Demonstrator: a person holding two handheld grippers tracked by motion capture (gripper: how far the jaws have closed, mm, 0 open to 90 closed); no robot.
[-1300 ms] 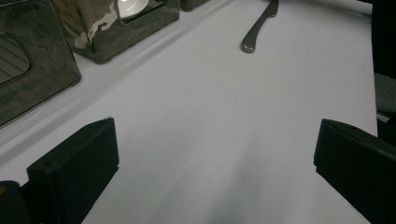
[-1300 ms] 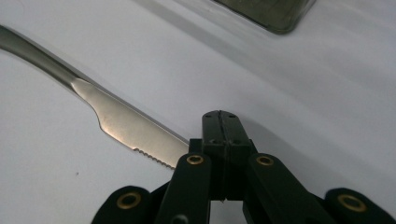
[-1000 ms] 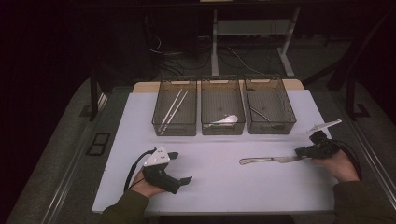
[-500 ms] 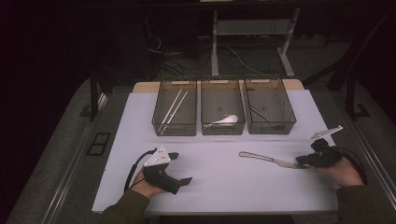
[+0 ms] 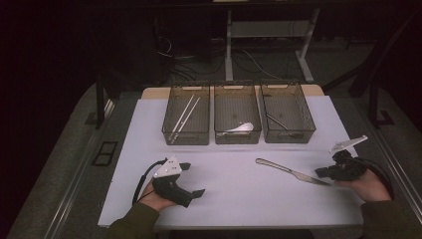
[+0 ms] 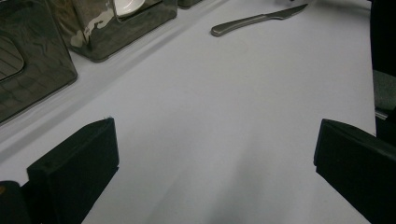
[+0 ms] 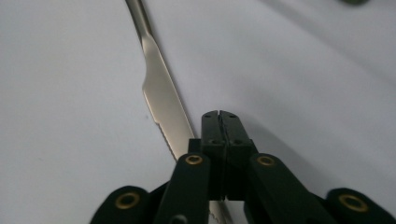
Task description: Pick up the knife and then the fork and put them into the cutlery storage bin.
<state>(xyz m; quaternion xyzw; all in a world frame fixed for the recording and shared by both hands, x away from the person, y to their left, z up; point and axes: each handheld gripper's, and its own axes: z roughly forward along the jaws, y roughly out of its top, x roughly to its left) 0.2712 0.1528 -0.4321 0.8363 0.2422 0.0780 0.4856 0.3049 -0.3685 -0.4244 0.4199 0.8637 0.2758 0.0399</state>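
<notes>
A steel table knife [image 5: 291, 172] lies on the white table top right of the middle, handle toward the bins and blade toward my right gripper [image 5: 319, 173]. That gripper is shut. In the right gripper view its closed jaws [image 7: 219, 114] sit just above the blade [image 7: 161, 98], which runs under them at their left side. My left gripper [image 5: 195, 178] rests at the front left, open, with bare table between its pads [image 6: 74, 163]. The knife [image 6: 252, 21] lies far ahead of it.
Three dark mesh bins stand in a row at the back. The left one [image 5: 185, 137] holds chopsticks [image 5: 184, 115], the middle one [image 5: 237, 138] a white spoon [image 5: 240, 128], the right one [image 5: 288, 137] a metal utensil [image 5: 277, 122]. The table's front edge is near both hands.
My right hand drew back toward the front edge and to the right. The knife's blade end swung with it, so the knife now lies more slanted. The left gripper stayed put.
</notes>
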